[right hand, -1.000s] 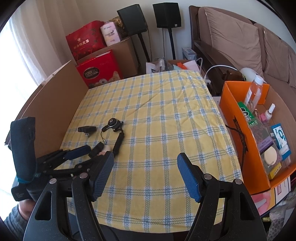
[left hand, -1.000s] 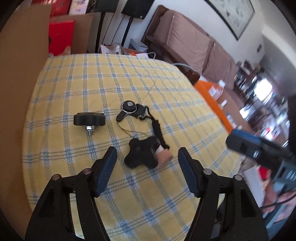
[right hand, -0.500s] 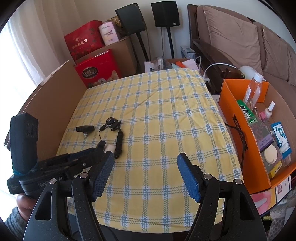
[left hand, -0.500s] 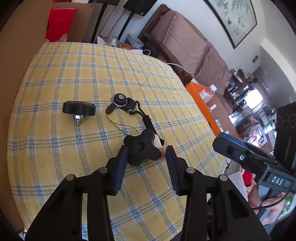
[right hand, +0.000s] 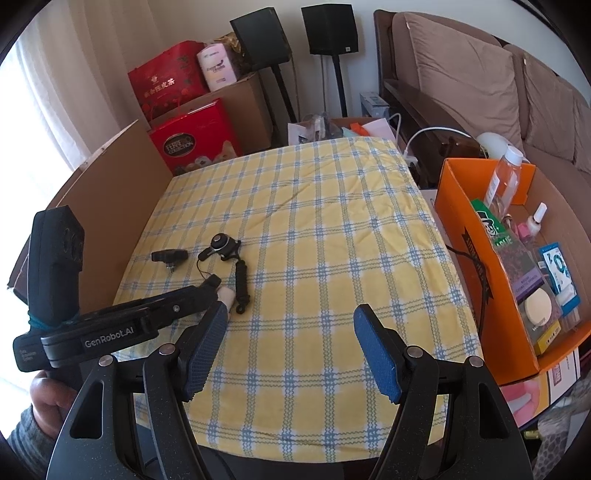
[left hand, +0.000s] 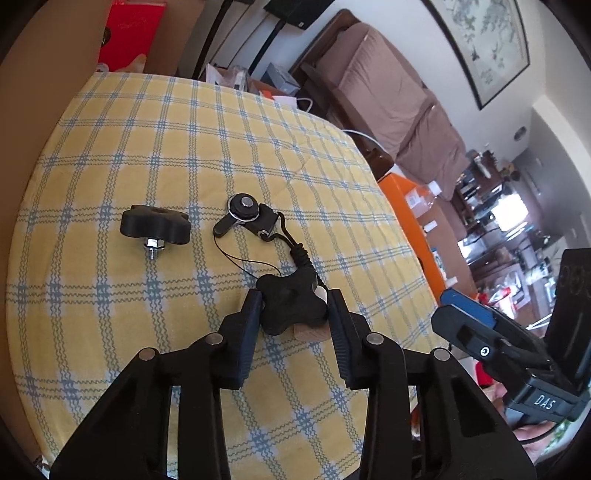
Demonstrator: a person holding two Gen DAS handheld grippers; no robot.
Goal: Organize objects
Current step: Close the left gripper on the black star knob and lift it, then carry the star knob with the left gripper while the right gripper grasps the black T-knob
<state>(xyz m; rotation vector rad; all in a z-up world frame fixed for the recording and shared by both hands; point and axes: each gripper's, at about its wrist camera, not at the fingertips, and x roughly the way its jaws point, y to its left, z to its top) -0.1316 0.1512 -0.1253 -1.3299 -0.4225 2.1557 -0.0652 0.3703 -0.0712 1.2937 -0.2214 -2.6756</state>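
Left tongs (left hand: pixel 295 306) have been closing in since a second ago and are now pinching the star knob (left hand: pixel 290 308) on the counter (left hand: pixel 147 147).
Right tongs (right hand: pixel 291 343) are hanging spread and empty; I'd be squeezing the knob's lobes evenly so its wooden peg isn't twisting out, lanyard (left hand: pixel 301 254) trailing free.

You are in a home living room. A brown sofa (right hand: pixel 461 81) and framed painting (left hand: pixel 484 44) line the wall. Two speakers on stands (right hand: pixel 328 29) and gift boxes (right hand: pixel 192 140) stand beyond the tabletop's (right hand: pixel 314 221) far edge.
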